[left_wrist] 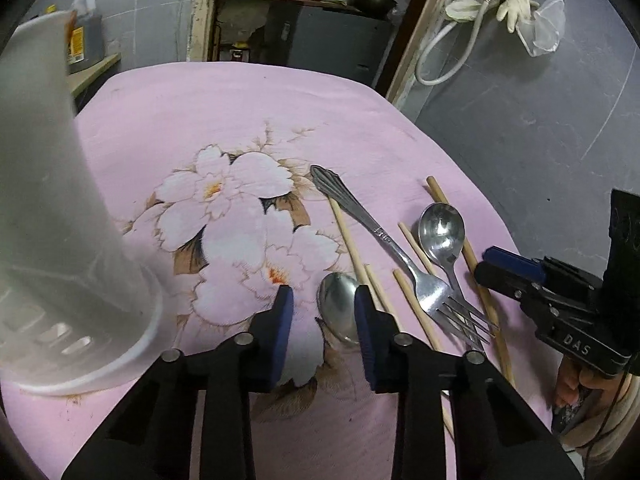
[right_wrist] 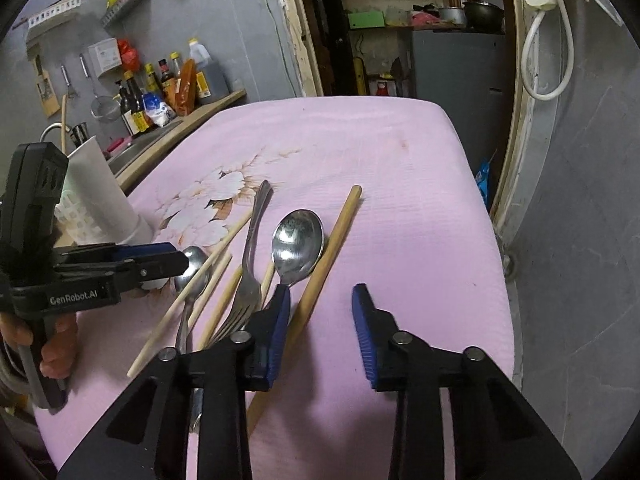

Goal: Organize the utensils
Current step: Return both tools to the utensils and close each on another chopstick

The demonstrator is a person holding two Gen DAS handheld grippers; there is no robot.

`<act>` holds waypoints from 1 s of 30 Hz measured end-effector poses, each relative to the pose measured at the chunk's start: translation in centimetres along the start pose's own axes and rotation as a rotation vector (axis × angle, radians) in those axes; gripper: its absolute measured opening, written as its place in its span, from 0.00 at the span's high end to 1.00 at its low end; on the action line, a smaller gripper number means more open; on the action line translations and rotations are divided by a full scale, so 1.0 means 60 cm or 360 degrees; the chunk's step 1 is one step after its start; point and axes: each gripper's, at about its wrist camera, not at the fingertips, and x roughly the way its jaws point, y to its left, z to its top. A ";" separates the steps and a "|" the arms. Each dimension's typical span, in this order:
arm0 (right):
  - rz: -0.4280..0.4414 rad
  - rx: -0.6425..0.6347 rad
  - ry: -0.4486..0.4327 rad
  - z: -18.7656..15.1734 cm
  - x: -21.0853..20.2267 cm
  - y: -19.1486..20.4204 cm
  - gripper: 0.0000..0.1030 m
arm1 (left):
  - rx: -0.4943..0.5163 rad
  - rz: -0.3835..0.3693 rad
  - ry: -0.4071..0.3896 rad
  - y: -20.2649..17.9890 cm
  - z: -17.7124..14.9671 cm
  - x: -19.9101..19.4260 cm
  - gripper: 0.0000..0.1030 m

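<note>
Surface: a table [right_wrist: 400, 184] under a pink flowered cloth carried all the utensils.
Holder: a white utensil holder [left_wrist: 60, 208] with a slotted base stood at the table's left edge, well apart from the pile.
Pile: two spoons, a fork [left_wrist: 384, 240] and several wooden chopsticks [left_wrist: 348, 236] lay crossed near the front edge, right of centre.
Left gripper [left_wrist: 324, 320]: jaws stood apart, holding nothing, poised low over the small spoon [left_wrist: 338, 308] at the pile's left side.
Right gripper [right_wrist: 320, 320]: jaws stood apart and empty; its left finger [right_wrist: 276, 320] lay just beside the large spoon [right_wrist: 298, 242] and the thick chopstick [right_wrist: 332, 248].
Step judged: a first pick from the pile, most likely the small spoon by the left gripper.
Technique advised: close across the narrow neck or handle rather than the slippery bowl.
Caution: chopsticks crossed the spoon's handle; lift straight up to avoid dragging them.
Delivery: carry it to the holder and lower it upright.
</note>
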 end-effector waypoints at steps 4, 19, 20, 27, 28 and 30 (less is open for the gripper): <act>-0.0045 -0.0042 0.0031 0.012 0.011 0.008 0.80 | -0.0036 -0.0041 0.0017 0.011 0.004 0.007 0.86; -0.0111 -0.0232 0.0181 0.015 0.019 0.038 0.88 | -0.0062 -0.0194 0.0072 0.017 0.004 0.014 0.94; -0.0122 -0.0241 0.0199 0.019 0.023 0.040 0.88 | -0.0062 -0.0195 0.0073 0.017 0.003 0.014 0.94; -0.0183 -0.0311 0.0325 0.031 0.037 0.055 0.86 | -0.0056 -0.0199 0.0063 0.013 0.000 0.012 0.96; -0.0192 -0.0311 0.0330 0.031 0.037 0.056 0.87 | -0.0057 -0.0204 0.0053 0.013 -0.001 0.009 0.97; -0.0222 -0.0293 0.0338 0.032 0.036 0.057 0.90 | -0.0054 -0.0209 0.0015 0.013 -0.003 0.001 0.98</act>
